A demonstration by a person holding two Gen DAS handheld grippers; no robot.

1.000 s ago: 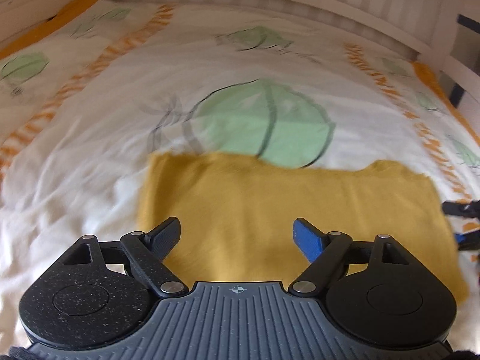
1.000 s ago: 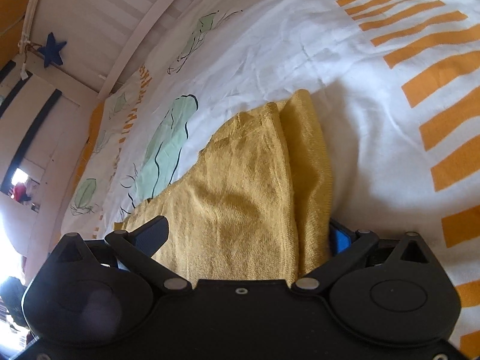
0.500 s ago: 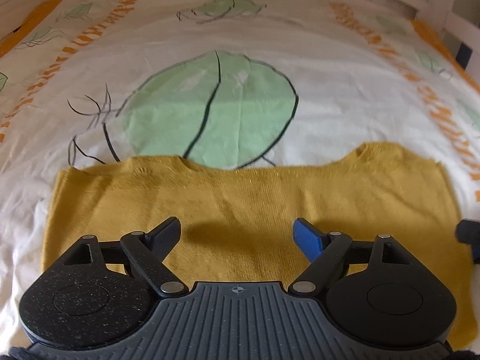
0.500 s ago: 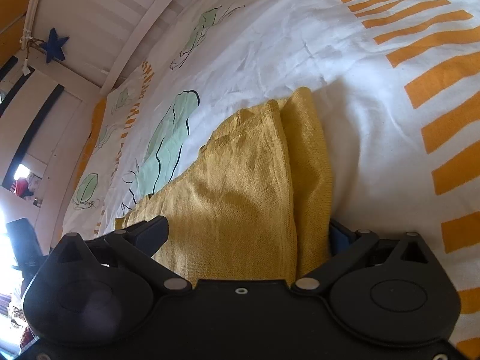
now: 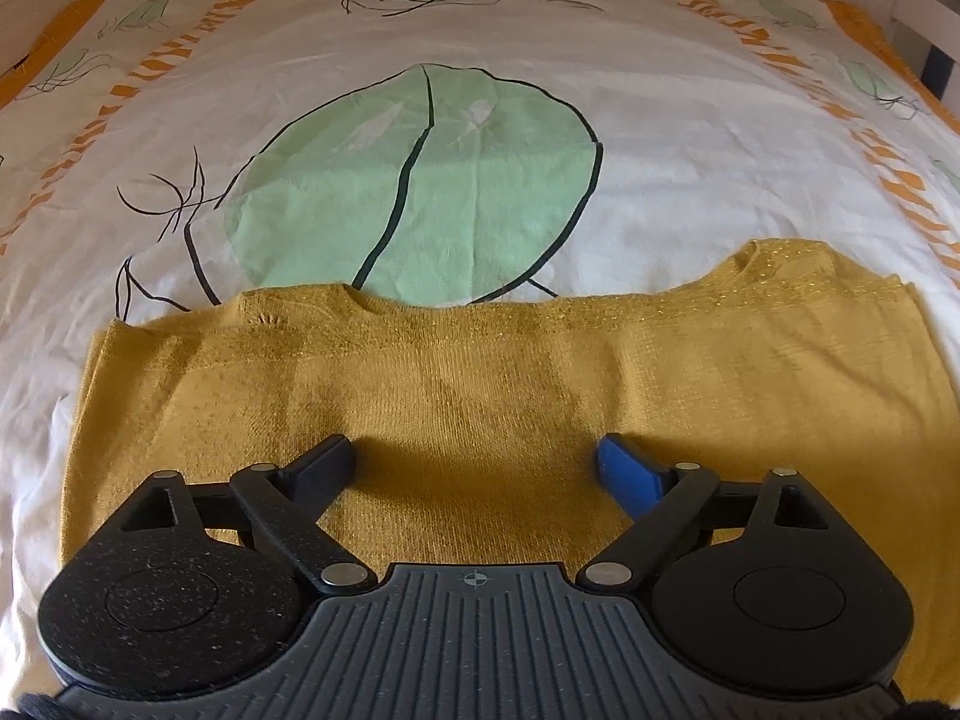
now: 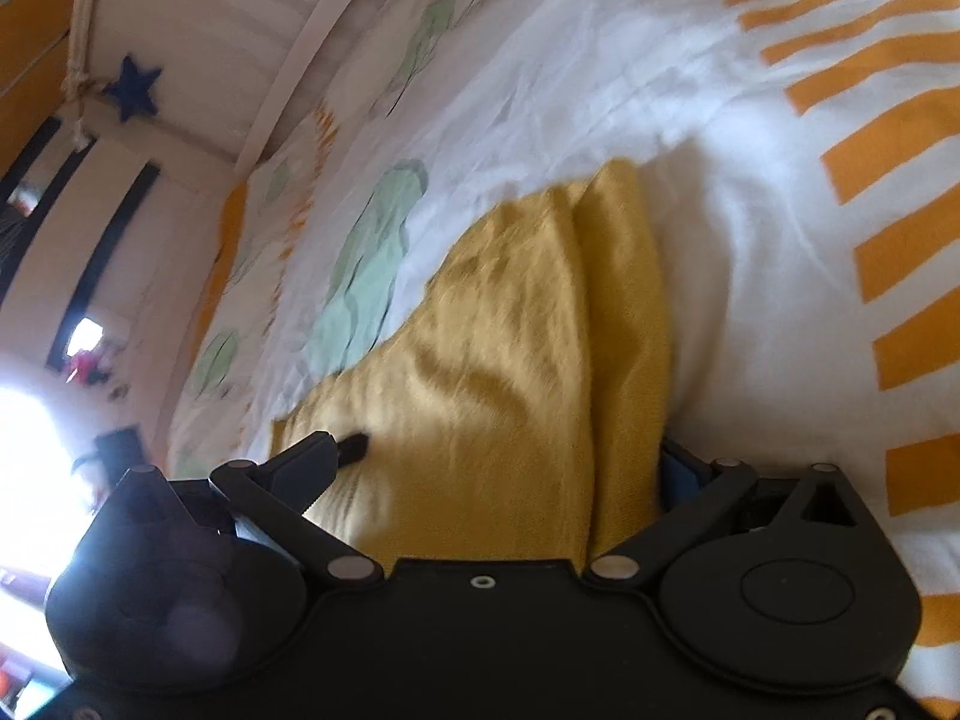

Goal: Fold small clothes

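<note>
Mustard-yellow knit garment [image 5: 492, 372], one piece, folded into a wide flat band, lying on the bed directly ahead of and beneath the left claw [image 5: 477, 468]; two scooped notches along its far edge, one ahead-left of the claw and one ahead-right; fine glitter thread visible near the far edge. Same garment [image 6: 510, 360] in the right wrist view: an end raised off the bed between the fingers of the right claw [image 6: 510, 462], showing a lengthwise fold line and a second layer on the claw's right side. Left claw: fingers spread wide, nothing between them, hovering low over the near half of the garment with its shadow cast on the knit; black finger on the left, blue-padded finger [image 5: 627, 474] on the right. Right claw: fingers wide apart with the garment bunched between them; left finger resting against the cloth's left edge, blue-padded right finger mostly hidden behind the fabric, so whether it truly pinches the cloth cannot be told; view is motion-blurred. Bed cover [image 5: 540, 60]: white, printed with large pale-green leaf [image 5: 420, 180] outlined in black just beyond the garment, smaller leaves farther off, orange dashed stripes [image 6: 888, 168] to either side. White slatted bed rail [image 6: 288, 72] beyond the cover. Blue star [image 6: 133, 87] on the wall, far ahead-left of the right claw.
</note>
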